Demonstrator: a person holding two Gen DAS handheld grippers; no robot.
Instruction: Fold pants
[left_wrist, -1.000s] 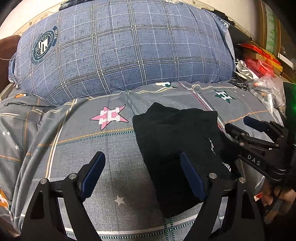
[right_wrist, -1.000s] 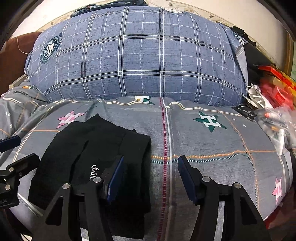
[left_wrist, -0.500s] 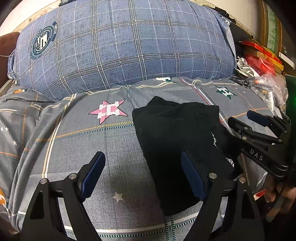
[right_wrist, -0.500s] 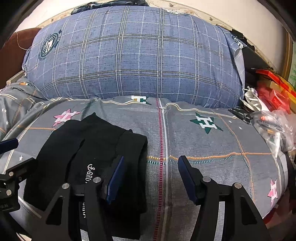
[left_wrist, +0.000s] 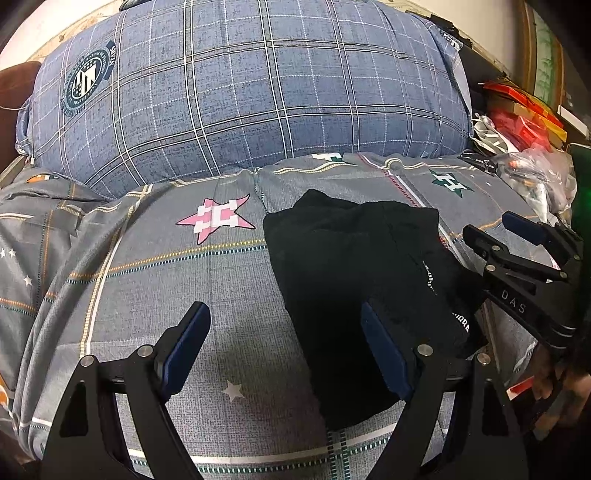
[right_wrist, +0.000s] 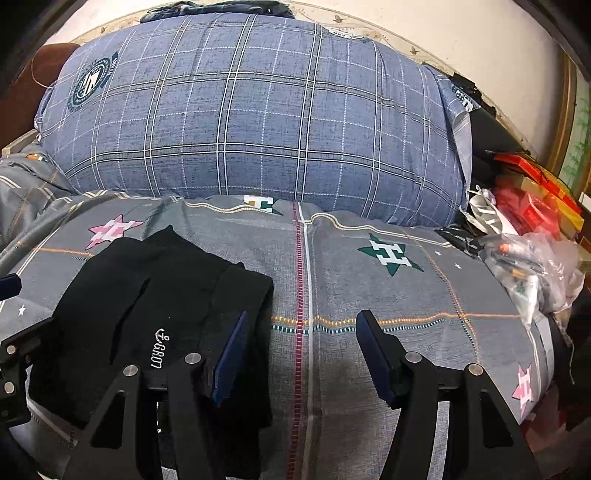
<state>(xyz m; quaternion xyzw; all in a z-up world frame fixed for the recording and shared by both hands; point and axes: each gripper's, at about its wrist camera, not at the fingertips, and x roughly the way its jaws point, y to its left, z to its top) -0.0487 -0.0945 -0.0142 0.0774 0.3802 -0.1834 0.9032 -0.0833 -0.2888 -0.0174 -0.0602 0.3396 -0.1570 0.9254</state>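
Note:
The black pants (left_wrist: 354, 269) lie folded in a compact bundle on the grey star-print bedsheet (left_wrist: 155, 280), white lettering on the near right part. My left gripper (left_wrist: 284, 332) is open and empty above the sheet, its right finger over the bundle's near left edge. In the right wrist view the pants (right_wrist: 162, 306) lie at the left. My right gripper (right_wrist: 299, 343) is open and empty, its left finger over the bundle's right edge. The right gripper also shows at the right of the left wrist view (left_wrist: 517, 236).
A big blue plaid pillow (right_wrist: 258, 118) fills the back of the bed. Clear plastic bags (right_wrist: 532, 266) and red and orange packages (right_wrist: 532, 192) crowd the right side. The sheet (right_wrist: 399, 295) stretches right of the pants.
Both grippers have drawn back slightly toward the near edge of the bed. The pants stay put on the sheet. Both grippers stay open.

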